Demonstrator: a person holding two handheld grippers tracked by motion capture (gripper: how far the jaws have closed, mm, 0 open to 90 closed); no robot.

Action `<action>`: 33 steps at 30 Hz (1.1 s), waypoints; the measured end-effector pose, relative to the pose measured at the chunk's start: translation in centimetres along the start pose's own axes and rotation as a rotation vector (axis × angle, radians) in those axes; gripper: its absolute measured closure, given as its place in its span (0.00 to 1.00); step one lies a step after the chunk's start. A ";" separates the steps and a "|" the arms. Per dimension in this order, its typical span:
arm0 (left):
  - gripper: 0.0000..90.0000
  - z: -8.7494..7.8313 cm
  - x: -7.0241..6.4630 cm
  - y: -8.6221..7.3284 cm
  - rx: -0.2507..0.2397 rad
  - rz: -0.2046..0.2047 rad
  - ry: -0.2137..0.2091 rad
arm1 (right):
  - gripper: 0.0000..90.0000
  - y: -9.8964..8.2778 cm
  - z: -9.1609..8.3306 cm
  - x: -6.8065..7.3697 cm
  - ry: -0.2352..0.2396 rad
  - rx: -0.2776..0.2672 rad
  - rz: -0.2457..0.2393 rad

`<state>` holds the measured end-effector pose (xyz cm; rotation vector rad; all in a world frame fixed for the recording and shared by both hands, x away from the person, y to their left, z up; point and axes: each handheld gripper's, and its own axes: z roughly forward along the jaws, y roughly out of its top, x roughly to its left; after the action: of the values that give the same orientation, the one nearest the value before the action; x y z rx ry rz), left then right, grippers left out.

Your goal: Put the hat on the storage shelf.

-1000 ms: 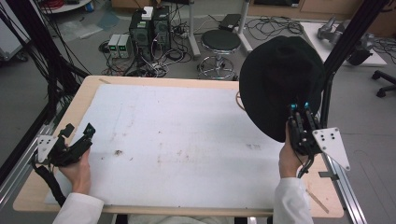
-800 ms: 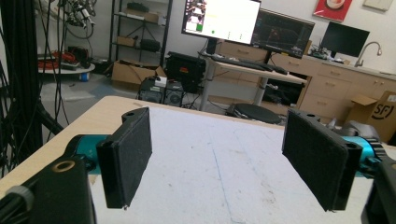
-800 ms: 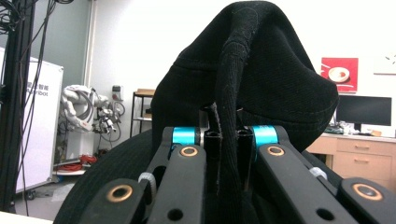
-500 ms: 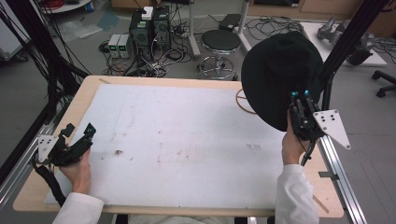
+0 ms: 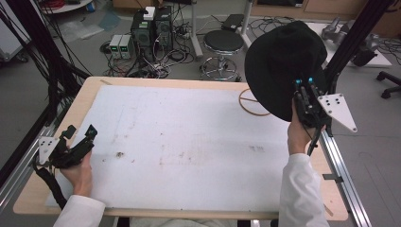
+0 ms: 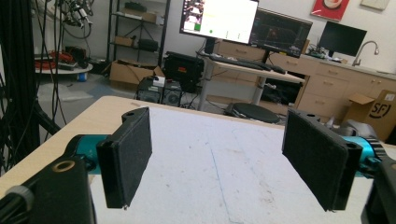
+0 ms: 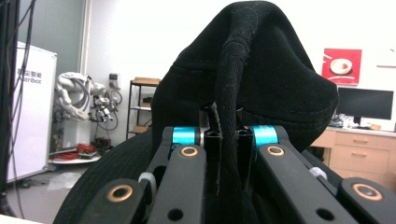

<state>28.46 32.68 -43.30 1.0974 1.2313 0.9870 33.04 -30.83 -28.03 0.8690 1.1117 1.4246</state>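
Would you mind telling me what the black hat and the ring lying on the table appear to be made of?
The black hat looks like soft matte fabric, perhaps felt or a knit: a fine weave shows, and its brim folds where the right gripper pinches it. The ring looks like thin light-brown wood or rattan, though it is too small to tell.

A robotics lab or research workspace. A wooden table (image 5: 56,189) with a white mat (image 5: 189,142) stands inside a black metal frame (image 5: 350,42) hung with cables. Computer towers (image 5: 152,29) and tangled wires sit on the grey floor beside a round stool (image 5: 223,42). Desks hold monitors (image 6: 219,17), and a white robot arm (image 7: 77,100) stands near shelves.
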 end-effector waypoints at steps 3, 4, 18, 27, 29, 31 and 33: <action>0.27 0.0 0.0 0.0 0.003 0.003 -0.003 | 0.97 0.1 0.4 -0.2 -0.004 0.006 -0.003; 0.27 0.0 -0.1 0.0 0.003 0.003 -0.003 | 0.97 0.1 0.6 -0.3 -0.007 0.012 -0.001; 0.27 0.0 -0.1 0.0 0.003 0.006 -0.001 | 0.97 -0.2 2.8 -1.2 -0.013 0.058 0.020; 0.27 -0.2 -0.1 0.0 0.001 0.007 -0.001 | 0.97 0.7 6.2 -0.8 0.025 0.059 -0.029; 0.27 -0.2 0.0 0.0 0.001 0.006 -0.001 | 0.97 0.5 6.9 -1.0 0.020 0.074 -0.004; 0.27 -0.2 0.0 0.0 0.002 0.007 -0.002 | 0.97 0.1 7.4 -1.3 0.013 0.078 0.013; 0.27 -0.3 0.0 0.0 0.002 0.009 0.000 | 0.97 -0.1 7.6 -1.4 0.007 0.077 0.025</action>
<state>28.19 32.70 -43.31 1.1052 1.2282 0.9934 40.42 -30.95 -25.77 0.9362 1.1713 1.4140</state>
